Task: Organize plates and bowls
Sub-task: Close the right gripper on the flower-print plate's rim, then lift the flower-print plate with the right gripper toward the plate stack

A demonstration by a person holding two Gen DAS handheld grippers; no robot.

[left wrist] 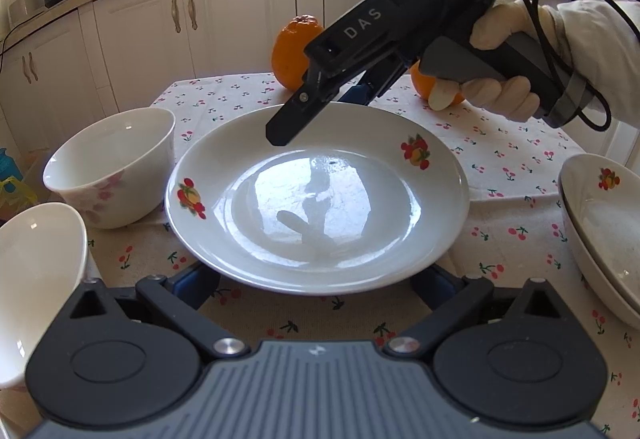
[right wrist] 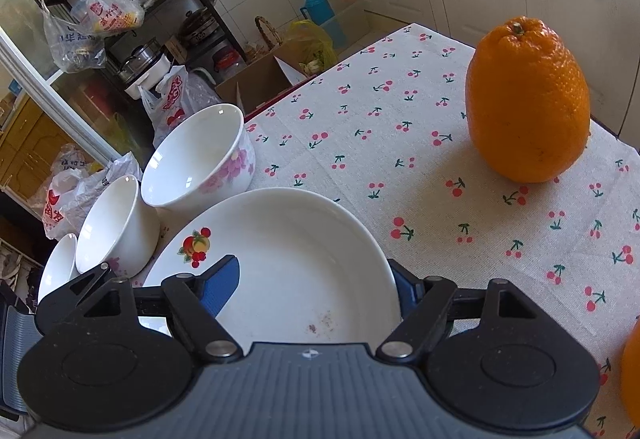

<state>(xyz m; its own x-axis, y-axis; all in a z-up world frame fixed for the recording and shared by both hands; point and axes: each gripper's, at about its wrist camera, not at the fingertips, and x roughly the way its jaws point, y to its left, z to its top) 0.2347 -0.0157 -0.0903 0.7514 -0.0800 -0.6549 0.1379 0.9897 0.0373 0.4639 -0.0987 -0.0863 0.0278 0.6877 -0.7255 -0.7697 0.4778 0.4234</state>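
The right gripper [right wrist: 314, 285] is being held over the far rim of the fruit-print plate [left wrist: 320, 199]. Its jaws are being kept partway apart, one blue pad [right wrist: 224, 279] over the inside of the plate and the other just outside the rim. Whether the pads are actually pressing on the china cannot be told. The left gripper [left wrist: 316, 287] is being held spread wide at the near rim of the plate, gripping nothing, its pads partly hidden beneath the edge.

The plate itself is lying flat on the cherry tablecloth [left wrist: 500, 167]. A flowered bowl [left wrist: 112, 167] and a plain bowl [left wrist: 36, 279] are standing just left of the plate. A stack of matching plates [left wrist: 600, 223] is waiting to the right of it, and an orange [left wrist: 296, 51] is sitting beyond it.

Judging from this, the plate is being readied for lifting onto that stack. The rim should be seated deep between the pads before any lift is attempted, since glazed china is likely to slip. The plate should be kept level and carried clear of the bowls.
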